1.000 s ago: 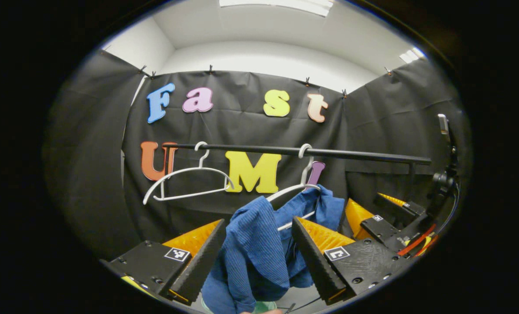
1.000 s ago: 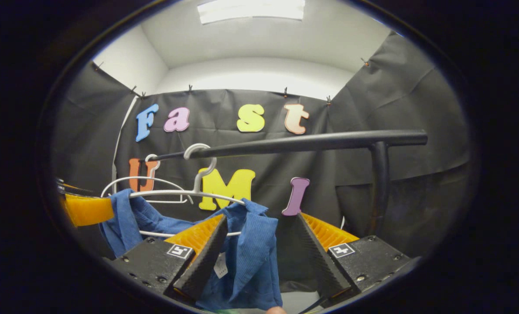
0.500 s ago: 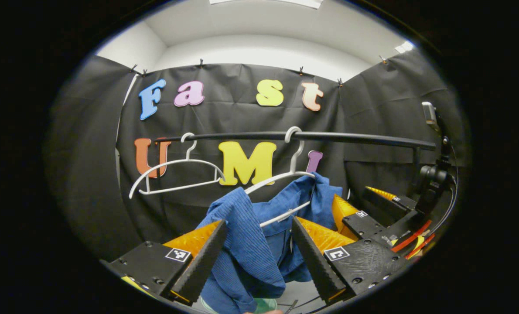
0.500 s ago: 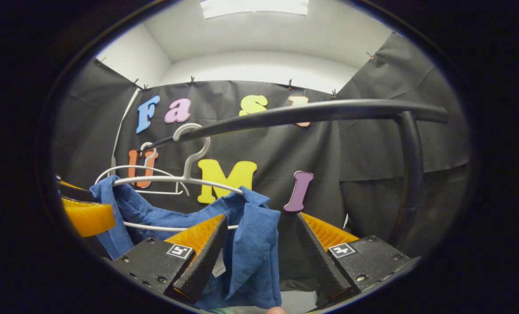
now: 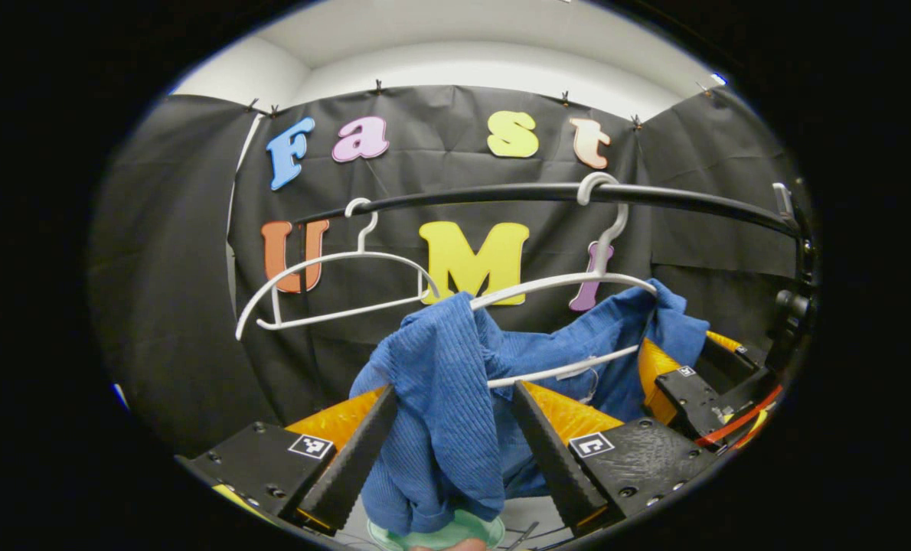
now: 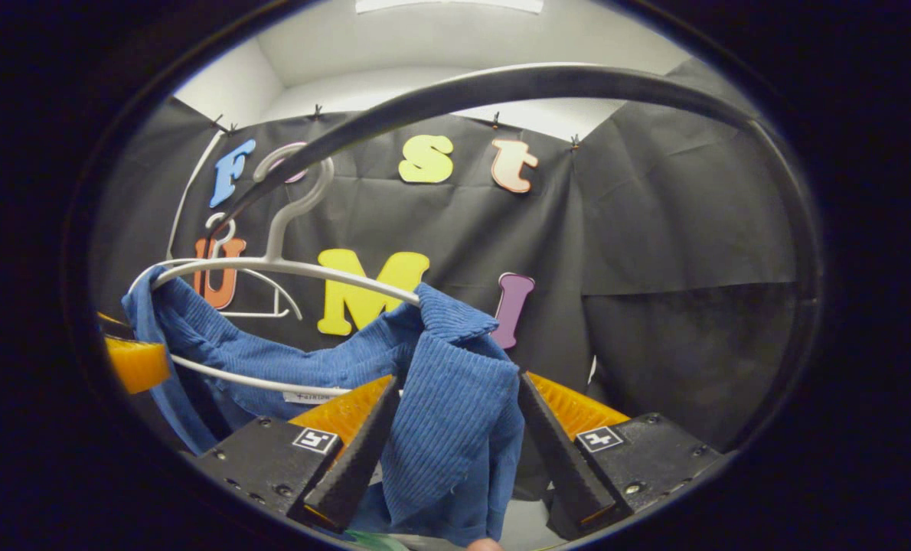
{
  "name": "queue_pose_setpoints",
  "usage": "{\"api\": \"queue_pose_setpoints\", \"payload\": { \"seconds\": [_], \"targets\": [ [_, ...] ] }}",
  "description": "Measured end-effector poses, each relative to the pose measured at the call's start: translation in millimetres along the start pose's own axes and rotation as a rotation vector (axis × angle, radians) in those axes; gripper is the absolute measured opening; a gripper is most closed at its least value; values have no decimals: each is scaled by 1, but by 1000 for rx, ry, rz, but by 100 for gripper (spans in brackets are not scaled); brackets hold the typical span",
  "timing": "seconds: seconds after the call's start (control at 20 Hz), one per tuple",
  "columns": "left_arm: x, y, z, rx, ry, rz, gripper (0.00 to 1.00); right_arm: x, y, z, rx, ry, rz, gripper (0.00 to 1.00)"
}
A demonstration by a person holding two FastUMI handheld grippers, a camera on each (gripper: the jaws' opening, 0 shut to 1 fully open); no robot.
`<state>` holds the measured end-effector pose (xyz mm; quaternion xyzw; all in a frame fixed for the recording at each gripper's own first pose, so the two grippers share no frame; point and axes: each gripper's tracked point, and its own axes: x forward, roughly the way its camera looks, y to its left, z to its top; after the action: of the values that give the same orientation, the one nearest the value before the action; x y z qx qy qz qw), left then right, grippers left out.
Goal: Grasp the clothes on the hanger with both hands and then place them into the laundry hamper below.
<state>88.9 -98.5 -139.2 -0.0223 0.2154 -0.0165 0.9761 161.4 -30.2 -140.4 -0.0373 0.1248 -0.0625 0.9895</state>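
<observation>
Over the last second both grippers have pushed in toward the hanger (image 5: 555, 285); the left gripper (image 5: 448, 428) and right gripper (image 6: 455, 428), both spread, now straddle the blue garment (image 5: 448, 398) at lower centre, unclamped; closing comes next.

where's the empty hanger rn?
Left gripper view, left of centre: the empty white hanger hangs on the black rail, left of the hanger carrying the blue garment.
</observation>
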Motion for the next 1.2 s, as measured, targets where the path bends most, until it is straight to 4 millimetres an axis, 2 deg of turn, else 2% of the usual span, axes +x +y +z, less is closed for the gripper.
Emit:
{"api": "queue_pose_setpoints", "payload": {
  "seconds": [0.05, 0.1, 0.2, 0.3, 0.4, 0.45, 0.6, 0.65, 0.75, 0.85, 0.95, 1.05, 1.1, 1.15, 1.2],
  "targets": [
    [6, 3, -1, -11, 5, 9, 100, 1, 1, -7, 0, 21, 0, 98],
    [12, 7, -1, -22, 6, 31, 92, 2, 0, -12, 3, 38, -4, 98],
    [20, 10, 3, -50, -19, 48, 94, 1, -3, -14, 29, 42, -5, 94],
    [28, 9, 5, -47, -23, 56, 96, 1, -6, -18, 49, 49, -6, 84],
    [32, 12, 8, -26, -42, 71, 89, 3, -11, -19, 46, 50, -15, 75],
    [34, 13, 8, -18, -48, 76, 87, 4, -14, -21, 42, 53, -19, 65],
    [34, 22, 11, -3, -65, 105, 67, 4, -19, -20, 34, 56, -26, 53],
    [33, 27, 11, 0, -74, 120, 55, 5, -21, -21, 30, 53, -28, 45],
    [32, 23, 13, 0, -77, 98, 30, 5, -27, -20, 21, 52, -30, 29],
    [29, 21, 14, 2, -79, 58, 3, 4, -31, -22, 14, 62, -27, 19],
    [23, 22, 19, 12, -79, 10, 5, 4, -35, -20, 24, 65, -58, 13],
    [16, 34, 31, 17, -89, -7, 5, 4, -34, -18, 39, 73, -88, 10],
    [15, 38, 36, 10, -86, -33, 10, 3, -34, -17, 39, 78, -99, 10],
    [12, 42, 40, 3, -82, -54, 5, 3, -36, -16, 26, 76, -114, 10],
    [8, 46, 45, 0, -74, -69, 5, 2, -38, -11, 9, 68, -125, 10]
  ]
}}
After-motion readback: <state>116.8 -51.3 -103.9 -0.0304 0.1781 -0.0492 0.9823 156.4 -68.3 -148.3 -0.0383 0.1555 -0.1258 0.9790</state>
